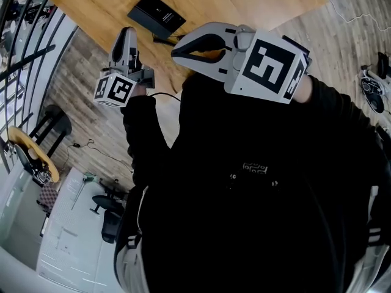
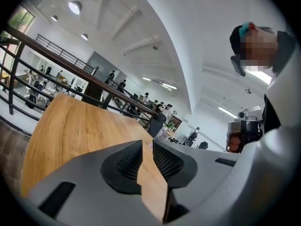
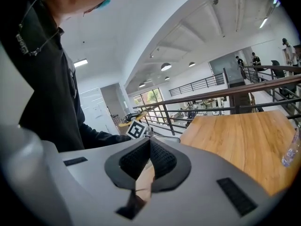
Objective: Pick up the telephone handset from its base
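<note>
The black telephone [image 1: 156, 14] lies on the wooden table [image 1: 244, 2] near its left front edge, and I cannot tell the handset from the base. My left gripper [image 1: 126, 32] is below and left of the phone, apart from it; its jaws stand a little apart with only bare table [image 2: 70, 126] showing between them. In its own view the left gripper [image 2: 147, 142] holds nothing. My right gripper [image 1: 175, 52] hovers just below the phone with its tips together. In its own view the right gripper [image 3: 150, 141] is shut on nothing. Neither gripper view shows the phone.
A cable [image 1: 160, 38] leaves the phone's near side. A clear bottle [image 3: 291, 149] stands at the table's right edge. A black railing [image 1: 27, 54] runs along the left. Shoes [image 1: 372, 90] lie on the wood floor at right.
</note>
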Tool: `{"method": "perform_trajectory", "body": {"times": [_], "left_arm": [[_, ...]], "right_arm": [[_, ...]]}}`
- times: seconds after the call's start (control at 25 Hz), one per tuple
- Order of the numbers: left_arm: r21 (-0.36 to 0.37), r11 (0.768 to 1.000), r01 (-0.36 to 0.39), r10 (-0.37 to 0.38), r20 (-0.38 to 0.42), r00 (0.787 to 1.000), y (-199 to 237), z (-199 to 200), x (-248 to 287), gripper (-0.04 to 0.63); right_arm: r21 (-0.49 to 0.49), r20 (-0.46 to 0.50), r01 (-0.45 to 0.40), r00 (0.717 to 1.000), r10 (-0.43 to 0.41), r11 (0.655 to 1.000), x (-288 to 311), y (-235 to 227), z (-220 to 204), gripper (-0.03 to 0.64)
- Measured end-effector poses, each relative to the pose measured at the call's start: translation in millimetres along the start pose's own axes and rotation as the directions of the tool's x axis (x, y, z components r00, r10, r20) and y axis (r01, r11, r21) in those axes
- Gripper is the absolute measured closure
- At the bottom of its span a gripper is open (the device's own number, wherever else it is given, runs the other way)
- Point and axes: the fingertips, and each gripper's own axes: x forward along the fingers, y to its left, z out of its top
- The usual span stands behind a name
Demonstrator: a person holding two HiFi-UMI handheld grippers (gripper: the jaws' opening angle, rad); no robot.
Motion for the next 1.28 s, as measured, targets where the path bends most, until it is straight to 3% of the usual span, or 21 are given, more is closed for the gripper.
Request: {"method": "perform_trajectory", "body": {"times": [0.36,0.56,0.8,0.96,1.28], "left_arm": [[-0.036,0.999,0.032,-0.034,-0.081,0.996,20,-33,8,0.458],[-0.047,0.999,0.026,-0.031,-0.115,0.993,51,-50,12,0.446],[-0.146,0.989,0.028,-0.051,-0.157,0.986,83,-78,20,0.399],[-0.169,0.985,0.032,-0.070,-0.223,0.972,100,-106,25,0.385],[-0.237,0.971,0.005,-0.072,-0.273,0.959,120,-135,37,0.354]], "right_arm": [[0.005,0.003,-0.006,1.000,0.006,1.000,-7,2,-3,0.601],[-0.033,-0.013,0.004,1.000,-0.004,0.999,1,4,1,0.601],[0.024,0.013,0.033,0.999,-0.033,0.999,-3,-1,0,0.601],[0.042,0.012,0.061,0.998,-0.062,0.997,-7,-4,-4,0.601],[0.070,0.019,0.098,0.995,-0.099,0.993,-11,-10,-6,0.601]]}}
